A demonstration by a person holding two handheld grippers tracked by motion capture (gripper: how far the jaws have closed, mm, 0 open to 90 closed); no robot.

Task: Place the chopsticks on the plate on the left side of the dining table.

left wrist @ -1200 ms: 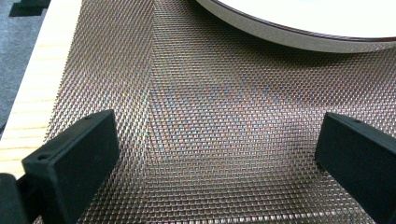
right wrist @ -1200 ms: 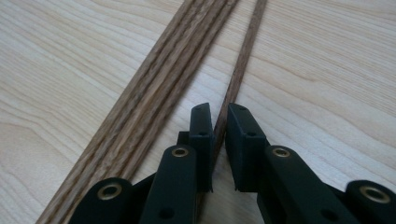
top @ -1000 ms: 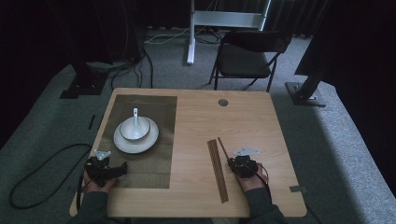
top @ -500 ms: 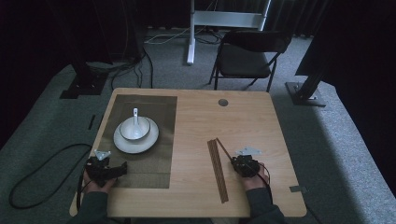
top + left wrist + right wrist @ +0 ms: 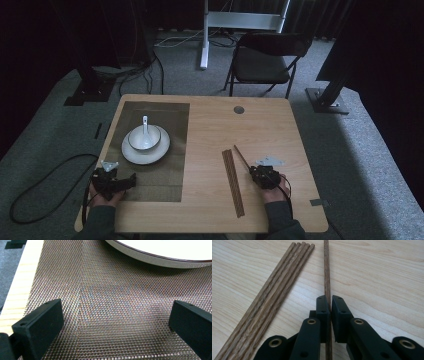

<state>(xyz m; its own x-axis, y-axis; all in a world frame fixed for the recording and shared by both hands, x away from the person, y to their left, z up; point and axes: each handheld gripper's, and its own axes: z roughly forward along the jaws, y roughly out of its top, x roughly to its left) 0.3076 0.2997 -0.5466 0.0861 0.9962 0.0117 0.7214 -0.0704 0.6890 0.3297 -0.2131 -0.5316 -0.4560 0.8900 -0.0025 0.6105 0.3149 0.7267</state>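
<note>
A single wooden stick (image 5: 327,270) is being gripped by the right gripper (image 5: 329,302), whose black jaws are being pressed against it from both sides (the stick is seen passing between the pads and running on toward 12 o'clock in the right gripper view). In the high view the right gripper (image 5: 256,172) is being held near the table's (image 5: 210,220) 5 o'clock corner, with the stick (image 5: 242,157) slanting away from it toward 11 o'clock. The bundle of sticks (image 5: 233,182) is lying flat on the bare wood just beside it, at the gripper's 9 o'clock, apart from the gripped stick; in the right gripper view the bundle (image 5: 269,302) is seen as a tight row of parallel rods.

The left gripper (image 5: 131,179) is being held with its jaws spread wide and nothing between them, low over the dark woven mat (image 5: 112,310) near the table's 7 o'clock corner. A white plate (image 5: 131,154) is resting on the mat (image 5: 165,180) at the left gripper's 1 o'clock, and a bowl (image 5: 136,141) with a white spoon (image 5: 145,125) in it is standing on the plate. The plate's rim (image 5: 155,261) is seen at 1 o'clock in the left gripper view.
</note>
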